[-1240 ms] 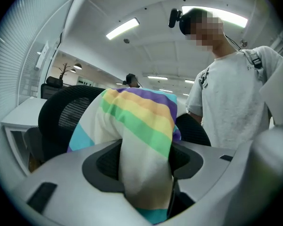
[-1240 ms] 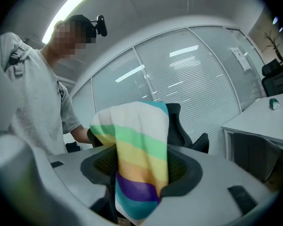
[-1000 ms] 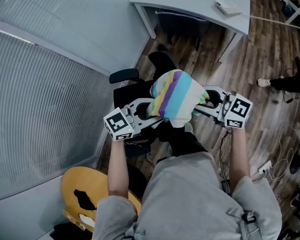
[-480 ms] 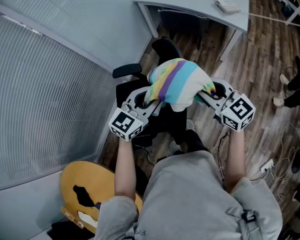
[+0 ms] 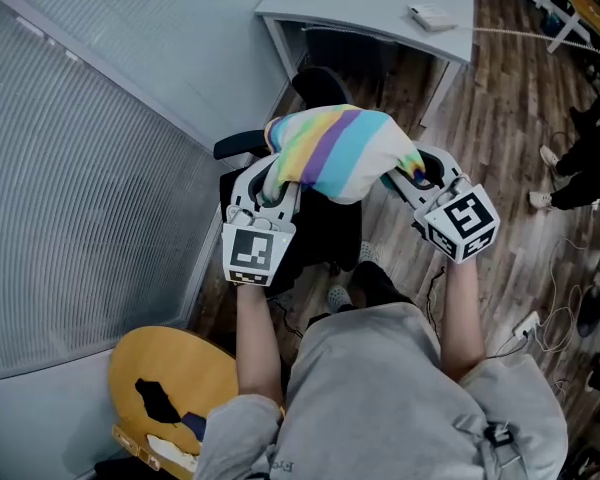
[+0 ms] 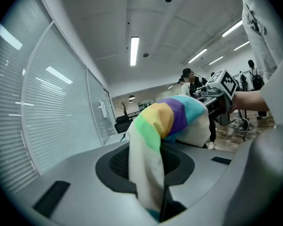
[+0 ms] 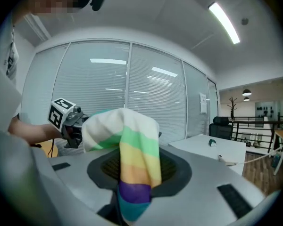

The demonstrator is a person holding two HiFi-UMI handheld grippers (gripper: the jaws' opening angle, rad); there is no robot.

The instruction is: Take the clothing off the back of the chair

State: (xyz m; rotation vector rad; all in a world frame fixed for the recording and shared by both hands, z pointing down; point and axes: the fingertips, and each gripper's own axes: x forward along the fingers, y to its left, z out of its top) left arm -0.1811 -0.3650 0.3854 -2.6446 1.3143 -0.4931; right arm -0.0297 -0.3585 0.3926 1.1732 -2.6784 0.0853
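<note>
- The slatted glass wall point(image 5: 90, 168) runs along the left and the desk point(image 5: 365, 3) stands at the far end. They hem the chair in, so the person stands at its near side and works from above.
- The black chair point(image 5: 245, 147) sits below the grippers, its armrest poking out to the left. Its backrest is mostly hidden beneath the cloth, so I cannot see whether the two still touch.
- The striped clothing point(image 5: 345, 153) hangs as a raised arch between the two grippers, directly above the chair. Taking it at both ends likely keeps it spread, so it comes up evenly rather than dragging.
- The left gripper point(image 5: 272, 180) has just been closing its jaws. They now pinch a pale fold at the left end, with only the cloth's thickness between them.
- The right gripper point(image 5: 405, 173) has likewise just been closing. It clamps the purple and teal end at the right.
- Judging by the arch, the lift seems under way, and the clothing next needs carrying away from the chair.
</note>
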